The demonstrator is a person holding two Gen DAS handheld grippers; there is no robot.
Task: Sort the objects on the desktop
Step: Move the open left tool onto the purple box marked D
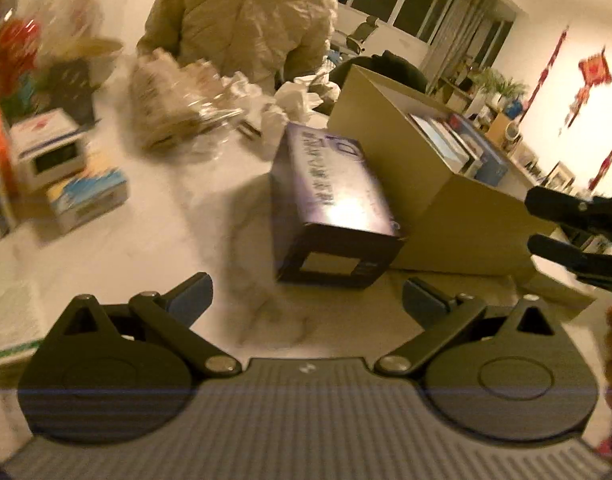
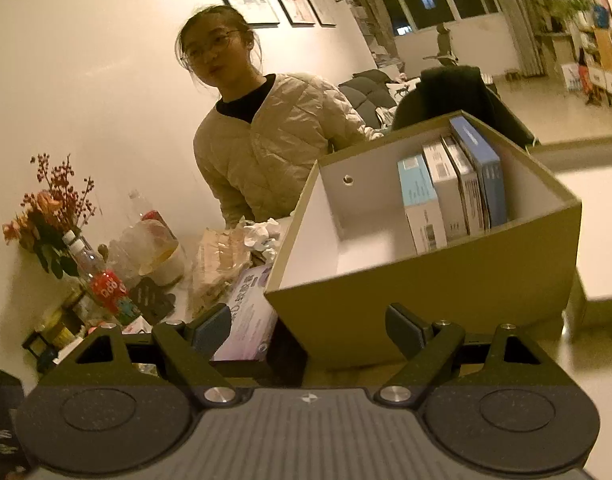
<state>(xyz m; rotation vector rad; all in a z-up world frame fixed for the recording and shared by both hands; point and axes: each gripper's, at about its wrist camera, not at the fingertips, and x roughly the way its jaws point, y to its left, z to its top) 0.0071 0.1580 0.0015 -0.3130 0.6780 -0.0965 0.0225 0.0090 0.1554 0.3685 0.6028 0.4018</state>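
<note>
Left wrist view: purple box (image 1: pixel 333 204) lies at frame centre on the pale marbled table (image 1: pixel 166 240), long glossy top w/ white lettering too blurred to read, dark end w/ a pale square facing the cam; its far side sits against the tan storage box (image 1: pixel 457 216). Left gripper (image 1: pixel 307 300) spread wide, nothing between the fingers, just short of the box's dark end. Right gripper (image 1: pixel 545 222) pokes in at the right edge, cut off, fingers apart. Small cartons (image 1: pixel 86 196) at left & wrapped stuff at upper centre are smeared by blur. Right wrist view: right gripper (image 2: pixel 307 330) open & empty; purple box shows lower left of centre, partly hidden behind the left finger, touching the tan box's wall. Storage box, white inside, holds approx four flat cartons (image 2: pixel 453 192) upright on edge at its right side; rest of floor bare. A person in a cream quilted jacket (image 2: pixel 274 152) stands behind
</note>
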